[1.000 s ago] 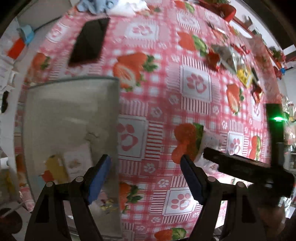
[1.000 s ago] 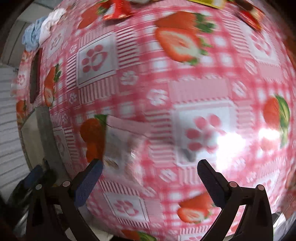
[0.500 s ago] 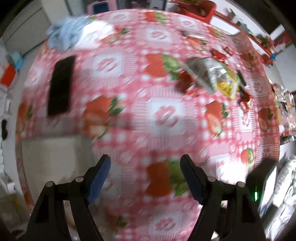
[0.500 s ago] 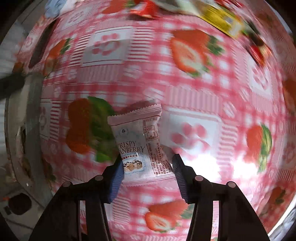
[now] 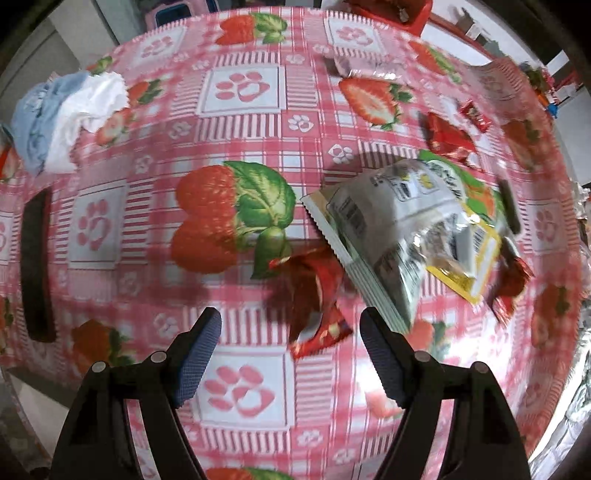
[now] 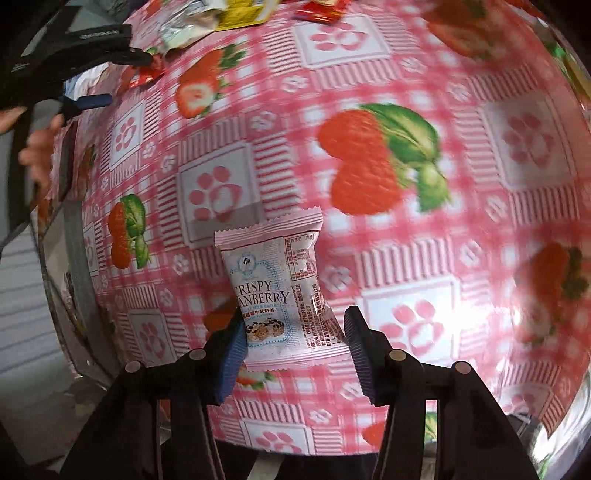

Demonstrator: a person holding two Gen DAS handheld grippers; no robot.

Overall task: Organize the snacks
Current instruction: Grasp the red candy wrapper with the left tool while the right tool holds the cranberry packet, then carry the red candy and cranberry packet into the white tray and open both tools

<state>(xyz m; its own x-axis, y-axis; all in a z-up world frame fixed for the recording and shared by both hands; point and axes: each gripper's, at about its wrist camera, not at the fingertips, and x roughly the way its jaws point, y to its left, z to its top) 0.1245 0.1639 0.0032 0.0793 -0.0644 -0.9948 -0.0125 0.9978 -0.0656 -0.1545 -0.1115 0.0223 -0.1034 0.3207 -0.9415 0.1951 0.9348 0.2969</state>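
Note:
My right gripper (image 6: 293, 345) is shut on a pink "Crispy Cranberry" snack packet (image 6: 280, 291) and holds it above the strawberry tablecloth. My left gripper (image 5: 291, 354) is open and empty, hovering just short of a red snack wrapper (image 5: 314, 295) on the cloth. A large silver and green snack bag (image 5: 399, 221) lies to the right of that wrapper, with a yellow packet (image 5: 469, 266) and more red wrappers (image 5: 447, 138) around it. The left gripper (image 6: 85, 70) also shows at the top left of the right wrist view.
A black phone (image 5: 35, 266) lies at the left of the table. A blue and white cloth (image 5: 70, 114) is at the far left. A grey bin (image 6: 79, 273) stands at the table's left edge in the right wrist view. A red basket (image 5: 391, 11) sits at the far edge.
My right gripper has closed on the pink packet and lifted it. My left gripper has swung away from the grey bin toward the snack pile, staying open.

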